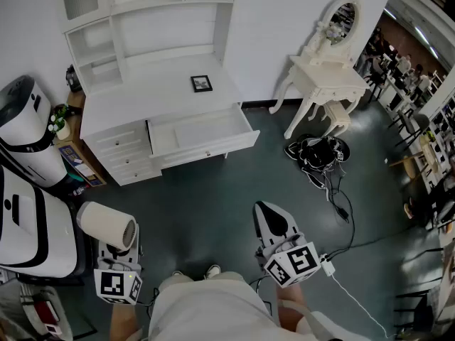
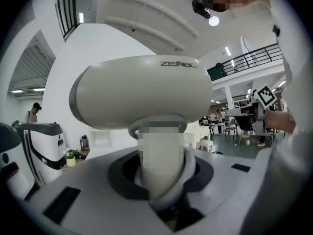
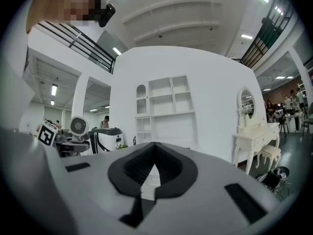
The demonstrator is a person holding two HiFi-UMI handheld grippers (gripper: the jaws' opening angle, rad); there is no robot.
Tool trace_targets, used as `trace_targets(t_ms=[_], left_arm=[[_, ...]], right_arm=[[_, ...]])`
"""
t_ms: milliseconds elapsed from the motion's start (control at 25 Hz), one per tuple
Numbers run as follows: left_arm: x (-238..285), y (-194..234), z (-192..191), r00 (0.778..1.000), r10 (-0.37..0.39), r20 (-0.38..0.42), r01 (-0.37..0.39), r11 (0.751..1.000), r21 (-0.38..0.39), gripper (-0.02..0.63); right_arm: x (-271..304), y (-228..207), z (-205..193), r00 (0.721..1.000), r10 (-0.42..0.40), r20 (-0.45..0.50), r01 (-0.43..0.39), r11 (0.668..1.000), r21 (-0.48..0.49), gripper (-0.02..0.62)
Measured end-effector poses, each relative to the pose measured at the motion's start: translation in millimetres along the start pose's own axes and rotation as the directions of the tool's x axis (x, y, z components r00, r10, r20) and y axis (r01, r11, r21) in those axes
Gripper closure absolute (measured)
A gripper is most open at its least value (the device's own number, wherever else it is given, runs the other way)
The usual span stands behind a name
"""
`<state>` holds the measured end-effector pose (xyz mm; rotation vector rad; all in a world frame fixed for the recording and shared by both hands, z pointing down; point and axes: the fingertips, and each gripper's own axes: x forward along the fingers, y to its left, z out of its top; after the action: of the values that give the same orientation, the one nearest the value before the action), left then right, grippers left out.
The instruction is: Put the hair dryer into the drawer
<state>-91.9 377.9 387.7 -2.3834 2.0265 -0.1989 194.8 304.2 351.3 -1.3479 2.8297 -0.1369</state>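
Cream hair dryer (image 1: pixel 106 224) lies level, barrel crosswise, handle in left tongs (image 1: pixel 117 253).

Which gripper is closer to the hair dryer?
Left. The left gripper holds the hair dryer by its handle, barrel above the jaws. The right gripper is off to the dryer's right, jaws together, not touching it.

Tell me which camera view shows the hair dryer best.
The left gripper view. There the hair dryer fills the frame, with its handle clamped in the left tool. The head view shows only its barrel from above, small. The right gripper view shows it far off at the left, round end facing the camera.
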Motion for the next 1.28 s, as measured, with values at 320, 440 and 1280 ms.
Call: trace_targets(t_ms=[320, 440, 1280], left_arm=[[9, -16, 3, 1.0, -0.022, 0.01, 0.022, 1.0, -0.002, 0.48], [16, -23, 5, 0.999, -0.036, 0.014, 0.036, 0.999, 0.001, 0.48], [39, -28, 10, 0.999, 0.036, 0.008, -0.036, 0.999, 0.003, 0.48]], right_arm=[[-14, -16, 3, 1.0, -0.023, -0.003, 0.023, 1.0, -0.002, 0.588], [-20, -23, 3, 0.999, -0.04, -0.001, 0.04, 0.999, 0.0, 0.588], [10, -49, -7, 0.997, 0.08, 0.01, -0.081, 0.993, 0.083, 0.586]])
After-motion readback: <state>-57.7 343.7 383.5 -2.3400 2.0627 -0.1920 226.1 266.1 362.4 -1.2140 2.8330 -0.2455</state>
